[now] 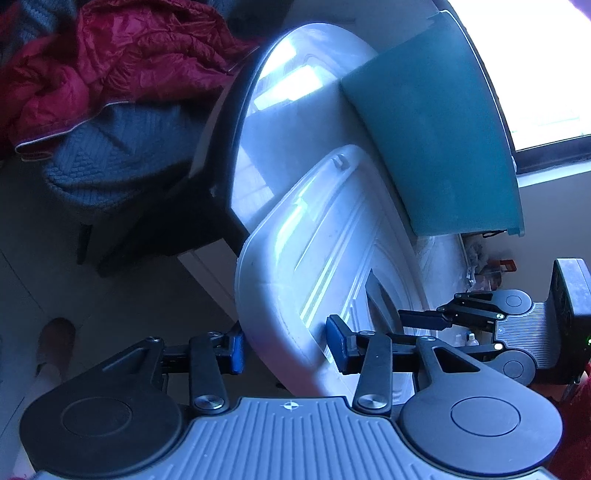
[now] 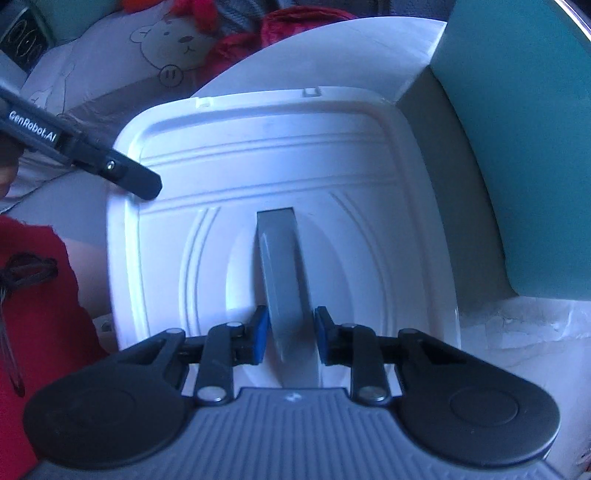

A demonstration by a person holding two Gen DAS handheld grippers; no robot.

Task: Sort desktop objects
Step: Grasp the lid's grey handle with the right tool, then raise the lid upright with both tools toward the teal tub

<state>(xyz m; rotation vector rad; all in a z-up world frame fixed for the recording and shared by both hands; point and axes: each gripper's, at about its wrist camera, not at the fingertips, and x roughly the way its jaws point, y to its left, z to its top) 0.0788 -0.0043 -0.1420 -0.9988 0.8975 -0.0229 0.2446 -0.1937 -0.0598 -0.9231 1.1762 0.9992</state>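
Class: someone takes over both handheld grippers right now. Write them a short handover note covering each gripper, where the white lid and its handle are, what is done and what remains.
Left gripper: shut on the rim of the white lid.
Right gripper: pointing down over the lid, its jaws astride the grey handle at the lid's middle; contact on the pads is not clear.
The lid lies flat, beside a teal box.
Done: rim gripped, handle reached.
Left: confirm the handle grip, move the lid, then sort. No items to sort are in view.

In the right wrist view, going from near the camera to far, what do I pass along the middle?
Right gripper, its fingers either side of the grey handle → the white lid that carries the handle → the lid's far rim with a small notch → white tabletop → red fabric.
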